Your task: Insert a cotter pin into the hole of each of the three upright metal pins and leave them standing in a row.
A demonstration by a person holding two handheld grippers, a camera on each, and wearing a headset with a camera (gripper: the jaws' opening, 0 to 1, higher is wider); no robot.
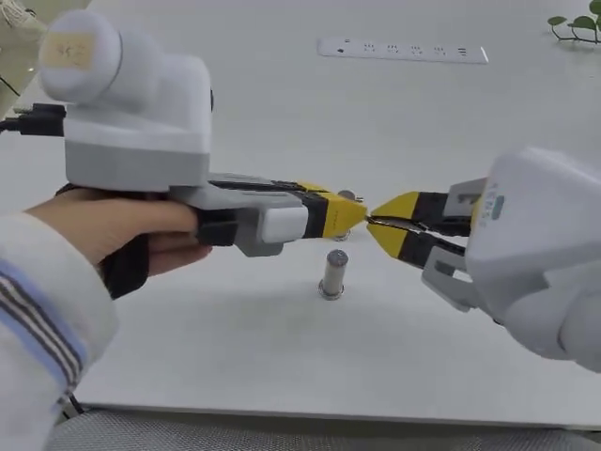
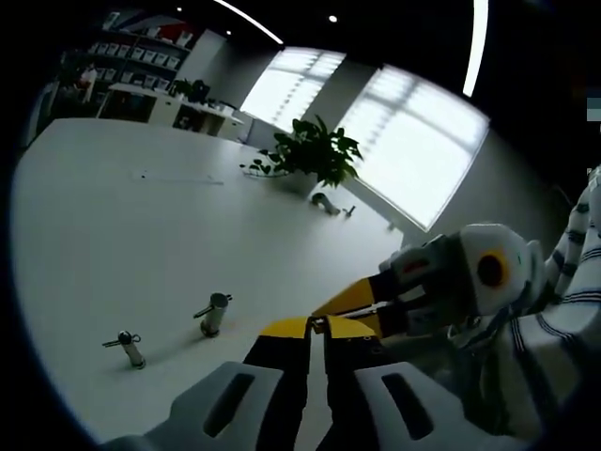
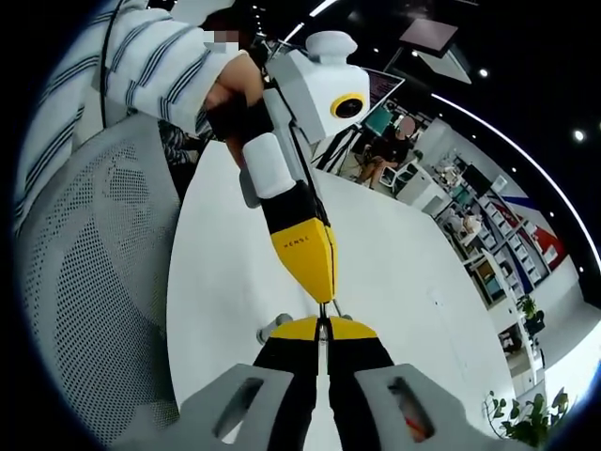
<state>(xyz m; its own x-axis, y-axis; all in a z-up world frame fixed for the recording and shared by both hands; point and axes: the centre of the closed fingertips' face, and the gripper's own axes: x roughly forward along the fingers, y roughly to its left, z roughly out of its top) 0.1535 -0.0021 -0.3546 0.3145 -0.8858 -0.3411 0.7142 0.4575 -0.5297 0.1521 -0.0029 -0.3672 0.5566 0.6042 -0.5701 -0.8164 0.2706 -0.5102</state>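
Observation:
My left gripper [image 1: 355, 212] comes in from the left and my right gripper [image 1: 376, 225] from the right, and their yellow tips meet above the table. A thin cotter pin [image 3: 325, 308] bridges the two tips, with both pairs of jaws shut on it. One upright metal pin [image 1: 332, 274] stands just in front of the tips, and another [image 1: 346, 197] peeks out behind the left gripper's tip. In the left gripper view, two pins [image 2: 214, 314] [image 2: 130, 349] stand on the table, each seemingly with a small crosspiece near its top. A metal pin [image 3: 272, 329] also lies close beside my right gripper [image 3: 322, 324].
A white power strip [image 1: 404, 49] lies at the far side of the white table [image 1: 282, 366]. A potted plant [image 2: 312, 150] stands at the table's far end with a small metal item [image 2: 325, 202] in front of it. A mesh chair [image 3: 84, 301] is at the near edge.

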